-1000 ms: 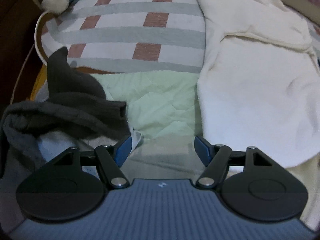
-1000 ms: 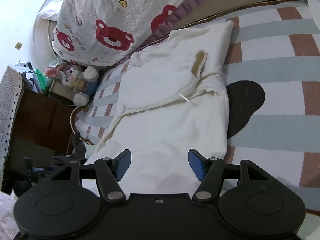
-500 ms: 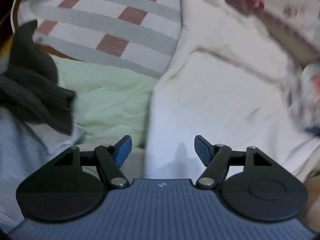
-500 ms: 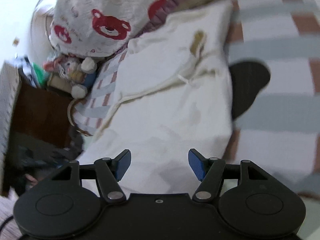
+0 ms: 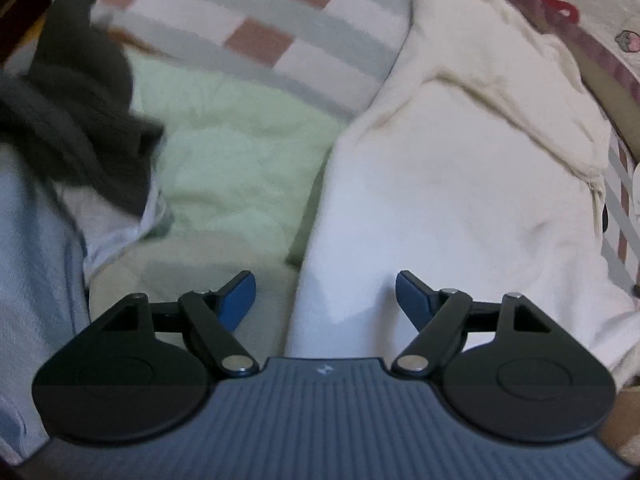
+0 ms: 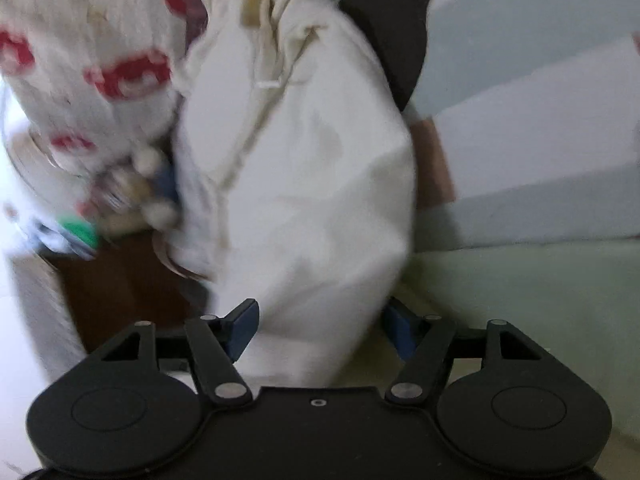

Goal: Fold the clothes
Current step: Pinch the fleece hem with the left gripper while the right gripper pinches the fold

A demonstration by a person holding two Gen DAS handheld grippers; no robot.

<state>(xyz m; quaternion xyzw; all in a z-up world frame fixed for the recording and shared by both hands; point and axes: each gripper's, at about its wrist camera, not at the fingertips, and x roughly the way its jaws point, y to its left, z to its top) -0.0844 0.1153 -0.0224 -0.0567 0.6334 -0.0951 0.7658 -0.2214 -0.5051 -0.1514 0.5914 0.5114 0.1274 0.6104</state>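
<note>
Both grippers have dropped toward the bed since a second ago, and each now has the near hem of the cream sweatshirt (image 5: 460, 184) running between its blue pads. The left gripper (image 5: 325, 298) has slid from the pale green quilted pad (image 5: 236, 160) to the garment's left edge; its jaws are opening, wide apart, with the cloth's edge lying between them but not pinched. The right gripper (image 6: 318, 328) has rolled and sunk until the sweatshirt fills its view; its jaws are opening too, standing about as wide as they go, the fabric bulging between the pads without being squeezed, as far as the blur lets me tell. The sweatshirt lies spread on the checked bedspread (image 5: 256, 20), collar toward the far edge of the bed by the bear-print quilt (image 6: 80, 60), hem at the near edge. To me this looks like the reach before a first grab at the hem corners, so no fold seems started. A heap of dark grey clothing (image 5: 80, 112) waits near the bed's left edge. I can read no brand or writing; the small white tag near the collar (image 6: 268, 85) is blank from here.
</note>
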